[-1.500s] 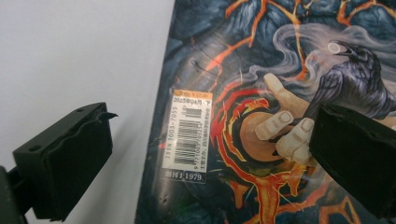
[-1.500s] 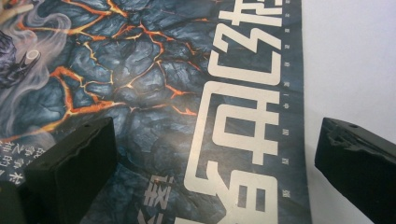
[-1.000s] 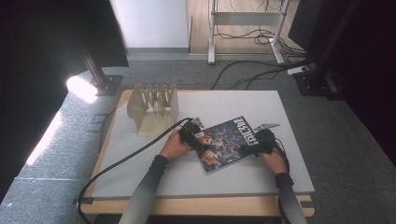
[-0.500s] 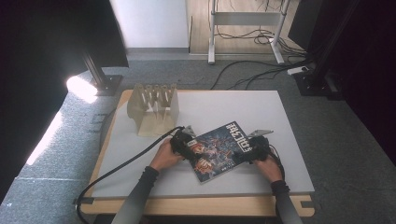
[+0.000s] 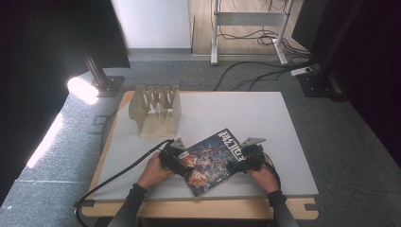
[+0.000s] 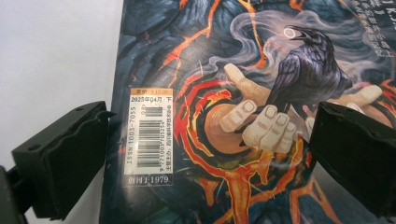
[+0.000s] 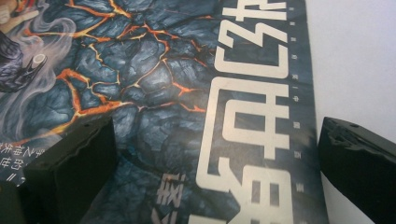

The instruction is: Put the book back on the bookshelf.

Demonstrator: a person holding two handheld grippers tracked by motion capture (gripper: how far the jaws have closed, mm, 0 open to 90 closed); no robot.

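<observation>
the magazine [image 5: 212, 161] lies flat and askew on the worktop [image 5: 283, 123], low and centre in the high view, with the rack [image 5: 156, 109] well apart at the upper left. the left gripper [image 5: 173, 158] sits at its barcode edge and the right gripper [image 5: 242, 163] at its title edge.

the step in hand looks like taking hold of the magazine by two opposite edges. to do it well, each gripper should slide one jaw under the cover's edge and keep the other on top, then close both at the same pace so the thin paper neither buckles nor skews; lifting evenly would keep the pages from fanning.

in the left gripper view the jaws stand wide apart, one over bare worktop in the lower left, the other over the cover at the right; whether they touch it i cannot tell. in the right gripper view the jaws are likewise wide apart, astride the title edge, clamped on nothing.
</observation>
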